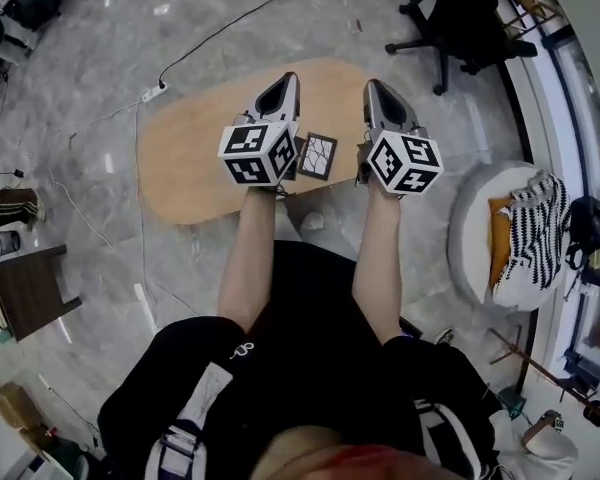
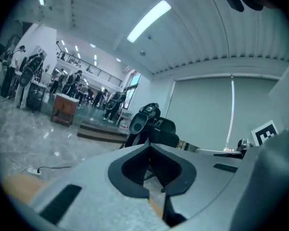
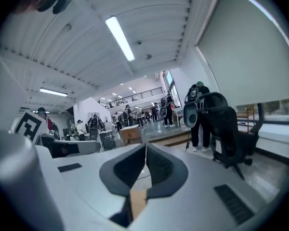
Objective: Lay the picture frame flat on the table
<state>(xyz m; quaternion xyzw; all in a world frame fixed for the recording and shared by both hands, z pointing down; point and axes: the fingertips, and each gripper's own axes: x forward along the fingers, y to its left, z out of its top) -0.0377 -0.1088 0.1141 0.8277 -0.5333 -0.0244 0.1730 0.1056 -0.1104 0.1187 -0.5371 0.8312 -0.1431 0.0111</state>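
Pale wood of the oval table (image 1: pixel 190 158) begins just past the person's knees, and the one picture frame (image 1: pixel 317 155) lies near its front edge, between the two grippers. The left gripper (image 1: pixel 290 78) has its jaws pressed together on nothing, and so does the right gripper (image 1: pixel 373 85). Neither touches the frame, and both of their cameras look out over the table into the room. The frame shows its whole crackle-patterned face to the downward camera, so it is probably flat already, or nearly. Whether a stand props it up cannot be told, so the laying down may remain. Farther off on the grey floor are one power strip (image 1: pixel 155 92) and one office chair (image 1: pixel 450 18)
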